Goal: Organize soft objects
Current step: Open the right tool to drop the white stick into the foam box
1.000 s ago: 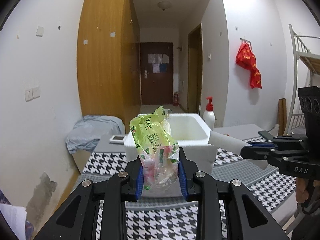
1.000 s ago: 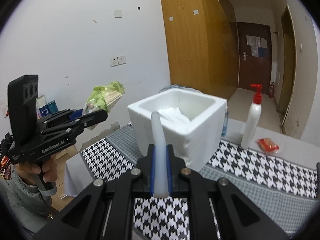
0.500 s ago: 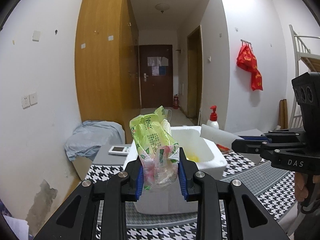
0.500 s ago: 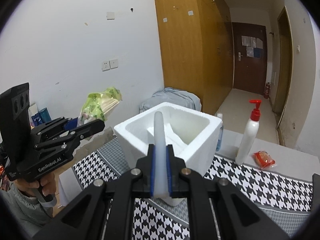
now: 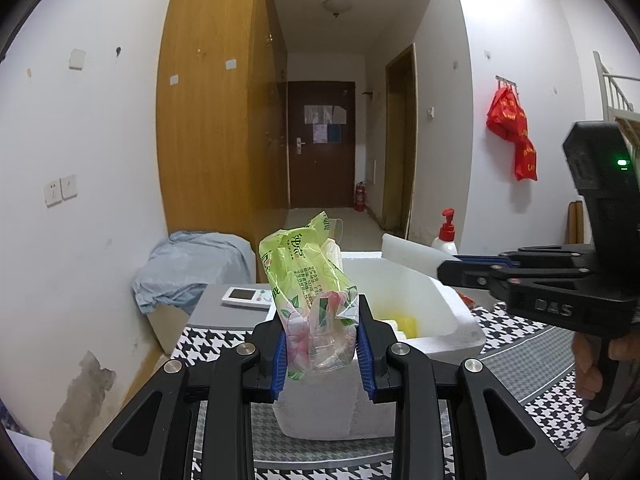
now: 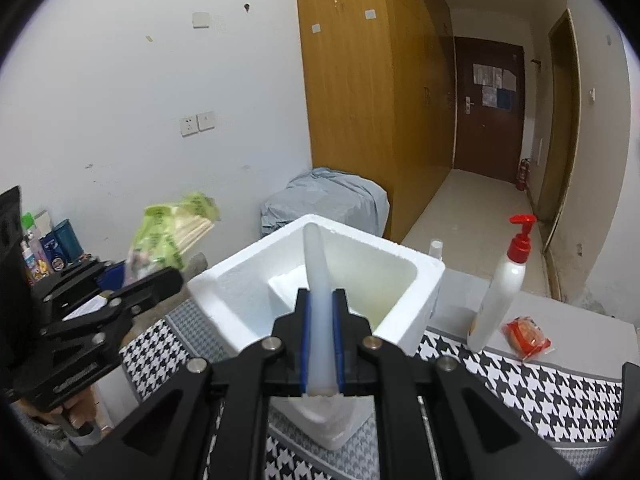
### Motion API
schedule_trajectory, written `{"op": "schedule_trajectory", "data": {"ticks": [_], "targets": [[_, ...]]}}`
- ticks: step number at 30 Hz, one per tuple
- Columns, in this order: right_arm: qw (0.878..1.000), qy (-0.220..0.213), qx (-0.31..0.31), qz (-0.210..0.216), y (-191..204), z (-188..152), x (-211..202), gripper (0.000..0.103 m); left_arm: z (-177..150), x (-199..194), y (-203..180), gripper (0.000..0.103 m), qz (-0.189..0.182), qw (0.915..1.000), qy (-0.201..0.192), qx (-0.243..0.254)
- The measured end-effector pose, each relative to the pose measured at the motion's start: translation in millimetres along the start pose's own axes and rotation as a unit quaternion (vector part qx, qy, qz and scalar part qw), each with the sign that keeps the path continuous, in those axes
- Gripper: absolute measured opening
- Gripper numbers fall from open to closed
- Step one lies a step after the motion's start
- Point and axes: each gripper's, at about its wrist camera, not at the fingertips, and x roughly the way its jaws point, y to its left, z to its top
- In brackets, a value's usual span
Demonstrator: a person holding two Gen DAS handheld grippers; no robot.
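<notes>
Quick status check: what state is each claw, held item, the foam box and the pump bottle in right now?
Left claw: shut on green tissue pack.
Right claw: shut on white foam sheet.
Foam box: open-topped, upright on the checked cloth.
Pump bottle: upright, beside the box.

White walls (image 5: 100, 128), a tall wooden wardrobe (image 5: 216, 128), and a corridor ending at a dark brown door (image 5: 322, 144); ceiling lamp (image 5: 336, 5) overhead, red bags (image 5: 512, 128) hanging right, houndstooth cloth on the tabletop (image 6: 532, 384)
</notes>
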Motion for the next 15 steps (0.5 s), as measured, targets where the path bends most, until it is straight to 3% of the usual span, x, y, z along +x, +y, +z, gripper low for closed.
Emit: {"op": "schedule_trajectory", "data": {"ticks": [6,8,10,12,15], "targets": [[1.000,0.011,0.006,-0.002,-1.9,3.5,19.4,0.017,1.2,2.0,-1.7,0.031,0.000,1.0000,0.003,0.001],[1.000,0.010,0.017,-0.003,-5.5,3.5,18.9,0.041,2.0,2.9,-0.8,0.031,0.002,1.0000,0.004,0.000],[1.000,-0.006,0.024,0.004,-6.8,4.0,13.1,0.077,3.2,3.9,-0.4,0.031,0.003,1.0000,0.004,0.000],[0.999,-0.022,0.029,-0.010,-8.1,3.6,6.5,0.093,3.8,6.0,0.5,0.031,0.006,1.0000,0.006,-0.001],[0.999,-0.037,0.026,-0.013,-10.3,0.5,-3.7,0.102,4.5,9.0,0.9,0.031,0.009,0.9999,0.011,-0.004]]}}
